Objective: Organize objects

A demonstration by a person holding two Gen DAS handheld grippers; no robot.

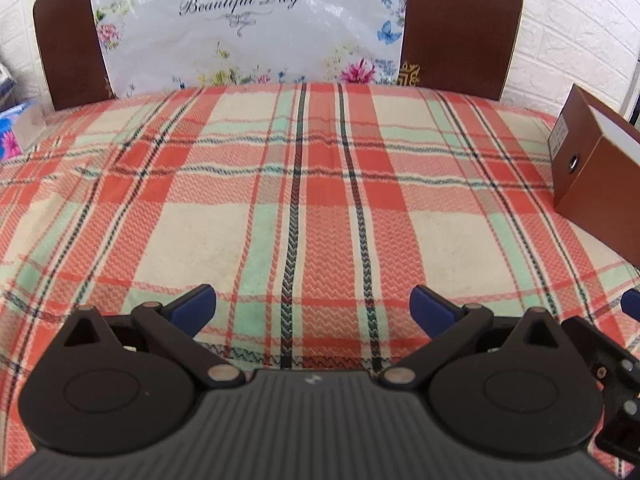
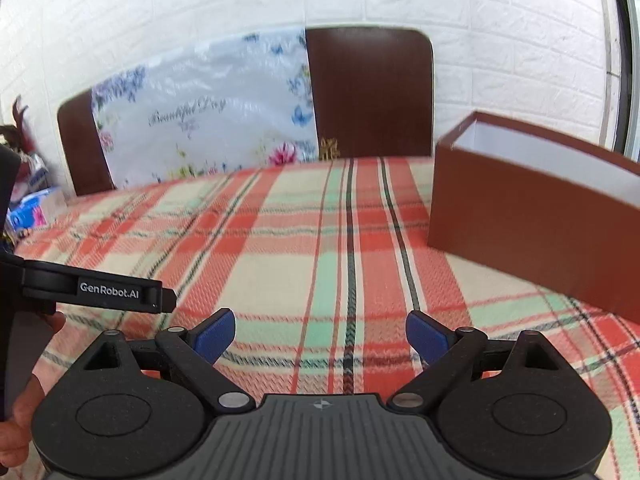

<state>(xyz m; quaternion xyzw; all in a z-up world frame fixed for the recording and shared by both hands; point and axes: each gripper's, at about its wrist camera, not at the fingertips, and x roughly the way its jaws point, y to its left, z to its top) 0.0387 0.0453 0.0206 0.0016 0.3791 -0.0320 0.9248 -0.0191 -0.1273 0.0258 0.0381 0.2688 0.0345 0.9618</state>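
both grippers are hovering low over a bed covered with a plaid blanket [image 1: 320,184], and neither is carrying anything. the left gripper [image 1: 313,307] is showing its blue fingers [image 1: 194,307] spread wide with only blanket between them; the right gripper [image 2: 320,338] is released in the same way, its blue fingers [image 2: 214,338] parted over bare cloth. the brown box [image 2: 520,216] is sitting open-topped on the blanket to the right, well apart from both grippers, and the slice of its white inside that is showing looks bare, though the floor of the box is hidden from here, so i cannot tell whether anything is lying in it. in the left wrist view the same box [image 1: 592,168] is standing at the far right edge. no loose objects are lying on the visible stretch of blanket. some colourful packets [image 2: 34,208] are resting off the far left edge of the bed, blurred and hard to make out. a flowered plastic bag [image 1: 248,32] is leaning against the brown headboard [image 1: 66,52]. judging by all this, the sorting is either only starting or nearly finished, and the pictures are not settling which; nothing is being gripped at this moment.
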